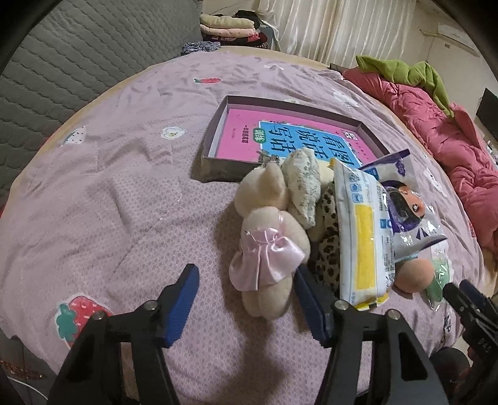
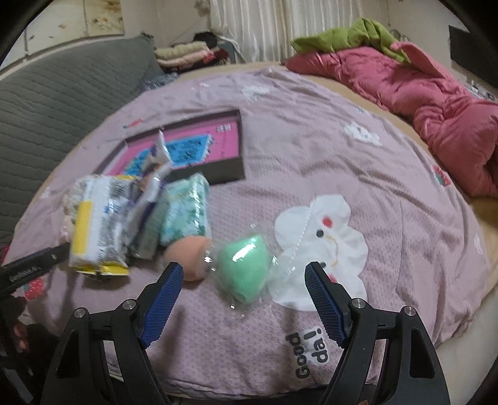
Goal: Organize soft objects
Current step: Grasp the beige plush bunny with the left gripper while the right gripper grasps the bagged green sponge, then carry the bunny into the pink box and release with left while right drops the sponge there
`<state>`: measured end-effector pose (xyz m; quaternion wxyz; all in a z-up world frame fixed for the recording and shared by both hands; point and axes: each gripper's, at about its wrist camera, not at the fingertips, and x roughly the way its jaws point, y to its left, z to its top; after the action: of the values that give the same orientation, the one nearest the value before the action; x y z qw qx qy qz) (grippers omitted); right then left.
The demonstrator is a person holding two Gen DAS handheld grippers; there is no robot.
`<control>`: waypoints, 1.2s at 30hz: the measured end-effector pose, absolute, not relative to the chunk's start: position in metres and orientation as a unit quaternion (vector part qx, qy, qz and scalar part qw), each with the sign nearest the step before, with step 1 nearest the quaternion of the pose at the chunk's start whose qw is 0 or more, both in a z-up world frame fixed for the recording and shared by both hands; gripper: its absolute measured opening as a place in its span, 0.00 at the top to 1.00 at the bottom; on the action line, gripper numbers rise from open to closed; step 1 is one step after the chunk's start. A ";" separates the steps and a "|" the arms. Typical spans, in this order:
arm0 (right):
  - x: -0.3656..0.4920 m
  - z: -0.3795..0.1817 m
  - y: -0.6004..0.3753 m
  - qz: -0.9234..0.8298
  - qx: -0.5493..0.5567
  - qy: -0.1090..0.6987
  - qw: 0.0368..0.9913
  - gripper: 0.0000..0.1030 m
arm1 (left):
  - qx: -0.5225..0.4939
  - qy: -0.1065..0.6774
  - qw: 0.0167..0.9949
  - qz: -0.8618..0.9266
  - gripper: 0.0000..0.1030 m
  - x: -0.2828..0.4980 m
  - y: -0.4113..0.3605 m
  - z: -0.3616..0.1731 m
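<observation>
A cream plush bear in a pink satin dress lies on the lilac bed cover, its legs between the fingers of my open left gripper. The right finger is close against its dress and the left finger stands apart. Beside the bear are a floral pouch, a leopard-print piece, a white-and-yellow wipes pack, a purple mask packet and a peach sponge. My right gripper is open around a green sponge in clear wrap, not touching it. A shallow box holds a pink book.
A teal tissue pack leans by the box front. A crumpled pink quilt with a green cloth fills the bed's far right. A grey quilted cushion lines the left, with folded clothes behind it.
</observation>
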<state>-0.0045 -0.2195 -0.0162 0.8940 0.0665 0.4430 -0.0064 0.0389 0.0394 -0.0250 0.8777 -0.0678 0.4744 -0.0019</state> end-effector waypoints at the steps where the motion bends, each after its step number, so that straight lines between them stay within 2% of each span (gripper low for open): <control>1: -0.002 -0.020 -0.221 -0.007 0.067 0.451 0.890 0.21 | -0.072 0.474 0.878 -0.003 0.42 0.041 0.041 -0.025; 7: 0.010 -0.038 -0.230 -0.010 0.078 0.484 0.872 0.21 | -0.085 0.473 0.877 -0.012 0.48 0.048 0.046 -0.029; 13: 0.018 -0.032 -0.221 0.000 0.051 0.467 0.883 0.22 | -0.099 0.470 0.877 -0.020 0.54 0.050 0.051 -0.029; 19: 0.024 -0.033 -0.220 0.016 0.059 0.462 0.885 0.44 | -0.122 0.473 0.872 -0.024 0.54 0.056 0.057 -0.032; 22: 0.026 -0.035 -0.228 0.023 0.084 0.458 0.885 0.48 | -0.129 0.478 0.869 -0.024 0.55 0.061 0.058 -0.035; 27: 0.020 -0.025 -0.232 0.027 0.097 0.434 0.895 0.52 | -0.137 0.479 0.867 -0.028 0.75 0.065 0.059 -0.039; 36: 0.011 -0.003 -0.226 0.029 0.090 0.388 0.917 0.52 | -0.149 0.461 0.874 -0.047 0.82 0.065 0.066 -0.037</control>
<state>0.0106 -0.2262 -0.0032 0.9168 0.0905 0.3879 0.0292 0.0645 0.0663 -0.0373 0.8736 -0.1494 0.4608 -0.0472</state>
